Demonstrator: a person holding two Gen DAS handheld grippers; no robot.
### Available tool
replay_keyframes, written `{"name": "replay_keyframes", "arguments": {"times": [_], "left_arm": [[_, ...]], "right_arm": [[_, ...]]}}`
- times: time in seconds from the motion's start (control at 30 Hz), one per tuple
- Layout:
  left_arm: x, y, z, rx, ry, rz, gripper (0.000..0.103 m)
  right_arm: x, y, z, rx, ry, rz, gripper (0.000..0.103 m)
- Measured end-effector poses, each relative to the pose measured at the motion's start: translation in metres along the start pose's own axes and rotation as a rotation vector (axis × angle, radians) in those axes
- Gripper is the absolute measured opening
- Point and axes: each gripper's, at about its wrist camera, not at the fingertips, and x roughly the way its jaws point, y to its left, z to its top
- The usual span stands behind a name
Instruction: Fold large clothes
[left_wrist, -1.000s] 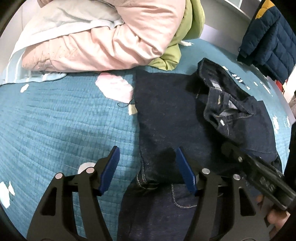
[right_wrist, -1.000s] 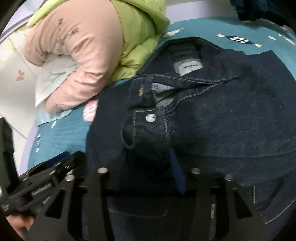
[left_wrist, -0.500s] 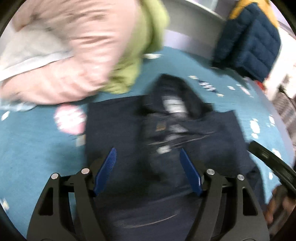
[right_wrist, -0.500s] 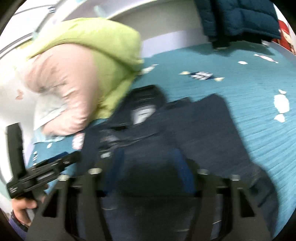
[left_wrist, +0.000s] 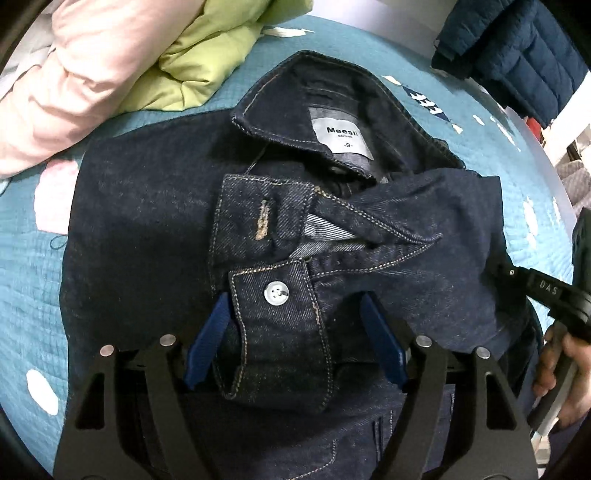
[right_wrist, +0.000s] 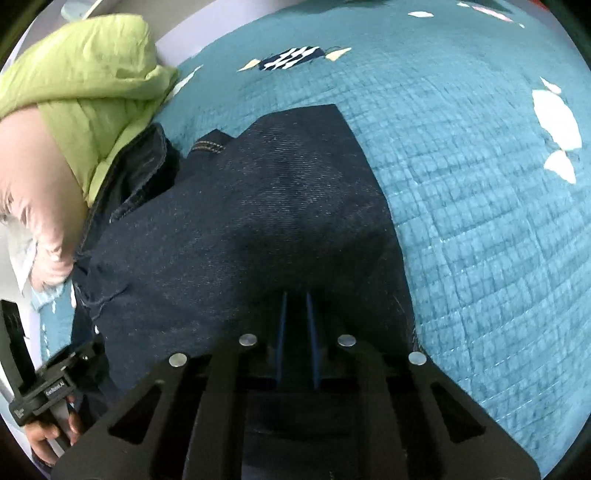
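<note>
both claws: left claw (left_wrist: 291, 339) wide around jacket cuff (left_wrist: 280, 332), right claw (right_wrist: 295, 343) nearly closed.

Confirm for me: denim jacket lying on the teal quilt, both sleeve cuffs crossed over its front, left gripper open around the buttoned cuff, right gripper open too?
Not quite: the right gripper is shut on the denim jacket, its blue pads nearly together in the right wrist view. The rest stands: the jacket lies on the teal quilt, cuffs crossed, and the left gripper is open around the buttoned cuff.
</note>
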Motion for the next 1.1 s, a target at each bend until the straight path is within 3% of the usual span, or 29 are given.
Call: {"name": "replay_keyframes", "arguments": {"times": [0.13, 0.2, 0.3, 0.43, 0.57, 0.77, 0.87, 1.1], "left_arm": [[-0.017, 0.016, 0.005, -0.059, -0.02, -0.089, 0.077], [-0.033, 0.029, 0.009, -0.082, -0.076, -0.121, 0.081], [-0.051, 0.066, 0.024, -0.139, -0.12, -0.08, 0.086], [-0.046, 0.116, 0.043, -0.209, -0.087, 0.034, 0.086], [-0.022, 0.14, 0.061, -0.244, -0.015, 0.057, 0.086], [0.007, 0.136, 0.08, -0.181, 0.022, 0.114, 0.086], [0.017, 0.136, 0.085, -0.198, 0.037, 0.11, 0.085], [0.026, 0.121, 0.091, -0.109, 0.053, 0.167, 0.085]], "right_arm": [[-0.023, 0.005, 0.007, -0.021, -0.048, 0.048, 0.016], [-0.034, 0.008, 0.014, -0.041, -0.081, 0.064, 0.028], [-0.037, 0.013, 0.028, -0.074, -0.1, 0.015, 0.037], [-0.036, 0.01, 0.045, -0.079, -0.115, -0.011, 0.04], [-0.024, -0.002, 0.063, -0.034, -0.113, -0.044, 0.042], [-0.006, -0.016, 0.089, 0.026, -0.08, -0.052, 0.044], [-0.001, -0.022, 0.1, 0.068, -0.055, -0.03, 0.048], [0.009, -0.023, 0.116, 0.101, -0.021, -0.016, 0.05]]}}
